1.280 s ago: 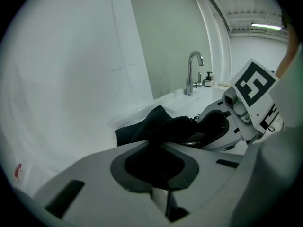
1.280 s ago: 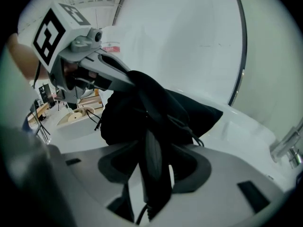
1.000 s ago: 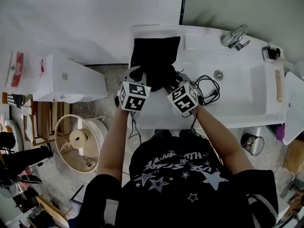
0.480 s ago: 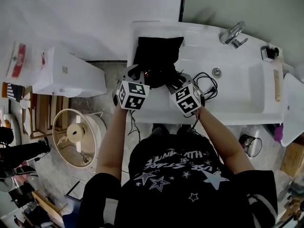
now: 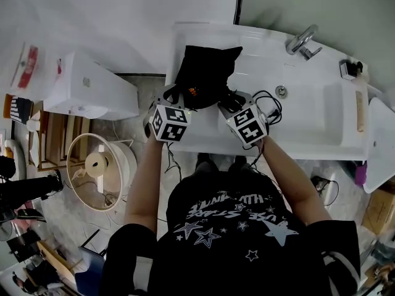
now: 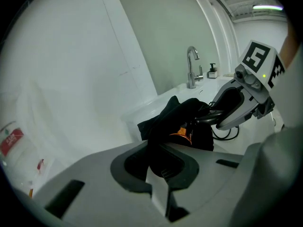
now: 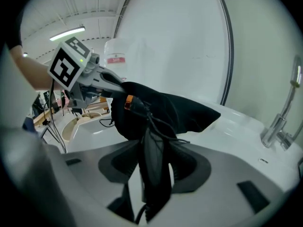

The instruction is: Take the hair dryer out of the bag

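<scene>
The person wears a black T-shirt (image 5: 247, 227) with short sleeves. White and grey stars and a curved line of white letters are printed on its front. The left gripper (image 5: 178, 97) and the right gripper (image 5: 227, 105) have light grey bodies with rounded shapes, and dark grey recesses around the jaws. Each one carries a white cube with black square markers, the left cube (image 5: 170, 123) and the right cube (image 5: 247, 126). Beside each cube a small green light shines. Thin black cables hang below both grippers.

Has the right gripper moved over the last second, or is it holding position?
Yes. In the head view the right gripper has shifted to the right, ending closer to the drain.
</scene>
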A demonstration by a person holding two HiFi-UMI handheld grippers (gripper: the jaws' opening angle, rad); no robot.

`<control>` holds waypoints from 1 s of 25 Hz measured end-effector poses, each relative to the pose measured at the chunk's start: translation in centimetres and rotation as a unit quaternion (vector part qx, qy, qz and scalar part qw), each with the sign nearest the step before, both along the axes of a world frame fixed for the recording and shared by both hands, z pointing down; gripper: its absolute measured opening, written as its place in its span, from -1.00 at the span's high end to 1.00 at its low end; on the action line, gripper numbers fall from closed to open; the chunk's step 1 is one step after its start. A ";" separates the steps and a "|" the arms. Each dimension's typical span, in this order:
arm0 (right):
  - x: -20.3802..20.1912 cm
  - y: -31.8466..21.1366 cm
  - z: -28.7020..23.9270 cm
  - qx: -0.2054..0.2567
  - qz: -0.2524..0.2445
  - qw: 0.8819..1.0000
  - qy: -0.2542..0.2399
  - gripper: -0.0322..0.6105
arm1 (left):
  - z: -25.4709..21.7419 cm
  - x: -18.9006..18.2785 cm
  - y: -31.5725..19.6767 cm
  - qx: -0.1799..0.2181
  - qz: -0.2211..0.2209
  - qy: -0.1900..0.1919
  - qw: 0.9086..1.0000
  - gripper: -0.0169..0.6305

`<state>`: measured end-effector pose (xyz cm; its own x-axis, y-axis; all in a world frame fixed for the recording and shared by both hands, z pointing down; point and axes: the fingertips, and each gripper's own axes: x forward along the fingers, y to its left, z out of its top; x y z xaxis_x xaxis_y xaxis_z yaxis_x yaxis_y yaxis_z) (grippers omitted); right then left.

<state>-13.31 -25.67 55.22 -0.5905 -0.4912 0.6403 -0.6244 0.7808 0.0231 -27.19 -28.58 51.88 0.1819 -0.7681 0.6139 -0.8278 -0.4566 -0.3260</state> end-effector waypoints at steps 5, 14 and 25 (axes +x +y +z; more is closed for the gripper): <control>0.5 1.3 -0.4 -0.006 -0.017 0.999 -0.028 0.29 | -0.3 0.0 0.2 0.004 -0.005 0.004 1.000 0.87; 1.2 3.6 -1.8 -0.015 -0.060 0.996 -0.067 0.29 | -1.6 0.2 0.3 0.022 -0.004 0.015 1.000 0.87; 1.7 5.8 -2.0 -0.041 -0.093 0.989 -0.109 0.30 | -2.1 0.4 0.8 -0.006 -0.028 0.108 0.994 0.87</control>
